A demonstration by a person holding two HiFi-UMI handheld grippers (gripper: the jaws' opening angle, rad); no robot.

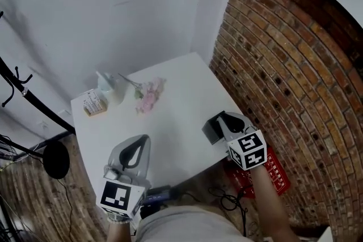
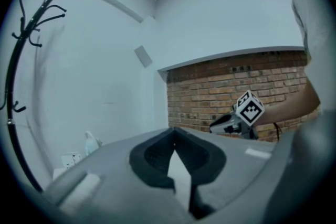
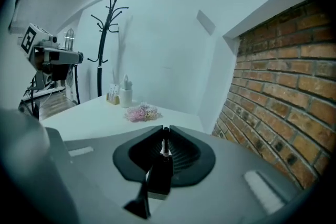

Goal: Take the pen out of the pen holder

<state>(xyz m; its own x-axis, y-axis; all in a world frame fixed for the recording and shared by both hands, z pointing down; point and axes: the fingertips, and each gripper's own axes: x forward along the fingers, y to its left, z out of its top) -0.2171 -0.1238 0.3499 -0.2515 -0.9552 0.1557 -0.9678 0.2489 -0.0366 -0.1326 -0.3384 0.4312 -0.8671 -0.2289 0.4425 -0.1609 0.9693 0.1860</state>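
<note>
The right gripper's point(image 3: 165, 129) jaws are clamped on the thin pen point(image 3: 165, 150), whose lower end seems to sit in the black holder point(image 1: 211, 130) near the table's point(image 1: 170, 99) edge. If the pen binds, the holder (unheld) may ride up and fall. The left gripper's point(image 2: 174, 132) jaws are together, empty, well apart from it.

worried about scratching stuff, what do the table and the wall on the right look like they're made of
Table: smooth white top with an even, matte look and no grain showing. It is probably laminate or painted board, though the pictures can't settle which.
Wall: bare red-brown brick with paler mortar lines, rough and unpainted.
</note>
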